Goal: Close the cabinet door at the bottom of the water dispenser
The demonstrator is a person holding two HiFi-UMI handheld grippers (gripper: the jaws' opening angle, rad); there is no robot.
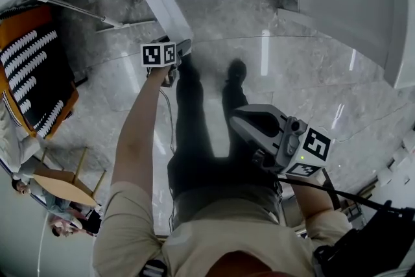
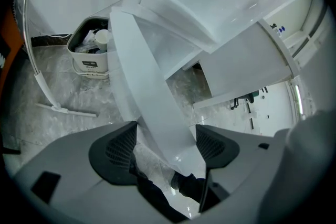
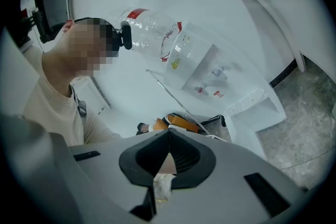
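One: Both pairs of jaws first. What has the left gripper (image 2: 165,139) got?

Two: Its jaws stand wide apart, and the free edge of the flat white cabinet door (image 2: 144,76) runs down between them. The panel lies against the pad at the right of the frame (image 2: 210,147), or just beside it. On the other side a strip of grey marbled floor (image 2: 79,107) shows between panel and pad, so nothing is clamped.

One: Where does the door stand?

Two: Open, angled out from the foot of the tall white water dispenser (image 2: 215,2), which fills the upper right of the left gripper view. The cabinet's inside is mostly behind the panel, so I can't tell what it holds.

One: And the right gripper (image 3: 168,139)?

Two: Jaws closed tip to tip, holding nothing. A small pale patch shows below the tips, too blurred to name. In the head view this gripper sits at lower right, well apart from the door.

One: Any containers?

Two: A round grey-and-white waste bin (image 2: 90,52) at upper left of the left gripper view, with crumpled pale litter in it. There is also a clear plastic bottle (image 3: 149,34) on the dispenser, upper centre of the right gripper view. Its far end is cut off by the person's head, and how full it is I can't make out.
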